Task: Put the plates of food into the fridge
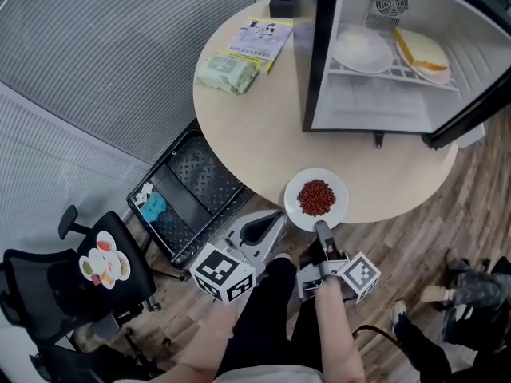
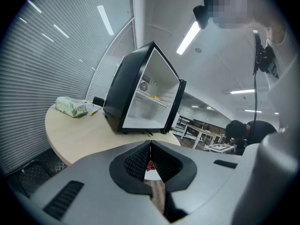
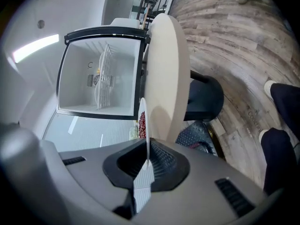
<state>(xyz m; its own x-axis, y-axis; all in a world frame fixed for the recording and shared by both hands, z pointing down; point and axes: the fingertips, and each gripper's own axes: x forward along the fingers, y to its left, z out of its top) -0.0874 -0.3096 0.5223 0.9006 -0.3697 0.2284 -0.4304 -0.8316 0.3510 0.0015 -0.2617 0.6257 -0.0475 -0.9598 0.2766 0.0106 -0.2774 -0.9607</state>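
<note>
Head view, left to right.

Far left, on the floor: black office chair (image 1: 48, 282) with a small dish of coloured pieces (image 1: 104, 268) lying on it; just beside it a black tray (image 1: 188, 190).

Left hand-held gripper (image 1: 267, 223) sits off the near edge of the round worktop (image 1: 255, 134), touching nothing; in its own view I see the left hand-held gripper (image 2: 150, 144) clenched, tips together, nothing between them.

Worktop, far left part: green packet (image 1: 227, 74), printed leaflet (image 1: 259, 38) just beside it, small black box (image 1: 281, 4) behind.

Plate of red beans (image 1: 317, 199) rests at the near edge of the worktop, well apart from the fridge (image 1: 319, 54).

Right hand-held gripper (image 1: 321, 230) is grasping the plate's near rim; in its own view the plate of red beans (image 3: 146, 135) runs edge-on into the right hand-held gripper (image 3: 147, 161), pads pressed on the rim.

Fridge stands on the right of the worktop, door (image 1: 479, 106) swung open; its wire shelf (image 1: 399, 72) carries a white plate (image 1: 362, 49) and, to its right, a plate of pale, orange-edged food (image 1: 423, 54).
</note>
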